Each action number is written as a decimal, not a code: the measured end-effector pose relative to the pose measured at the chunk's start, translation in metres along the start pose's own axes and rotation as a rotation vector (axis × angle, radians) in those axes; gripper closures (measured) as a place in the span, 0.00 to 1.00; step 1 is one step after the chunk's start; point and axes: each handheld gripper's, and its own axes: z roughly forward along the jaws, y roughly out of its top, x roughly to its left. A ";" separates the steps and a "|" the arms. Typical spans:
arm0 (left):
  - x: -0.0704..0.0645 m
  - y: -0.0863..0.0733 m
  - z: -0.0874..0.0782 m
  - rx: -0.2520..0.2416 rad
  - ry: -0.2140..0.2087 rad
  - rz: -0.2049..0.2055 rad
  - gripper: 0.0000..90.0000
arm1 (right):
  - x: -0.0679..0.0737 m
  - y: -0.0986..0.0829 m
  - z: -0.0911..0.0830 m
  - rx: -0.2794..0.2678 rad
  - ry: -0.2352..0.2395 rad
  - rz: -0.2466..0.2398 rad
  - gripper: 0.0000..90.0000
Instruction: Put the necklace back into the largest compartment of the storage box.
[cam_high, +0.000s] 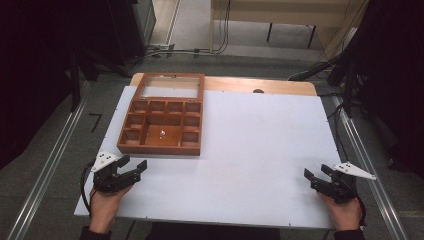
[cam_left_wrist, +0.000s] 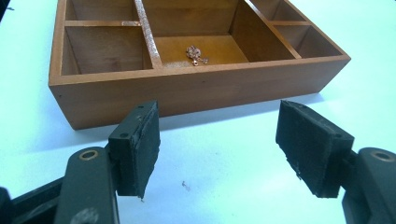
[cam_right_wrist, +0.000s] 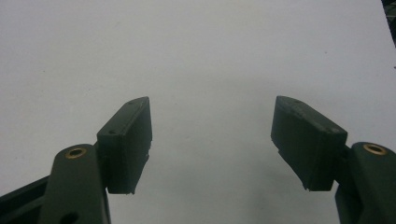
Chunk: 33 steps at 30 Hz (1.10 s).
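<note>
The left gripper (cam_left_wrist: 217, 149) stands nearest, jaws spread and empty, just short of the wooden compartment box (cam_left_wrist: 196, 91); the small trinket (cam_left_wrist: 196, 53) lies untouched in the box's big central compartment, beyond the fingertips. Nothing looks begun; the right gripper (cam_right_wrist: 212, 144) gapes empty over the white sheet (cam_right_wrist: 201, 51), well apart from the box.

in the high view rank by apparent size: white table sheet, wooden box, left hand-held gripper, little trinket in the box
1. white table sheet
2. wooden compartment box
3. left hand-held gripper
4. small metallic trinket, a speck in the box's large compartment

The gaps are clear, so nearness changes nothing.
</note>
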 end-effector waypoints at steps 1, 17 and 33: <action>0.000 0.000 0.000 0.001 0.000 -0.001 0.34 | 0.000 0.000 0.000 0.000 0.000 0.000 0.30; -0.001 -0.008 -0.005 0.004 -0.008 -0.007 0.34 | -0.001 0.000 0.000 0.001 0.001 -0.003 0.30; 0.000 -0.015 -0.016 -0.002 -0.005 -0.015 0.34 | 0.000 0.000 0.000 0.001 0.002 -0.004 0.30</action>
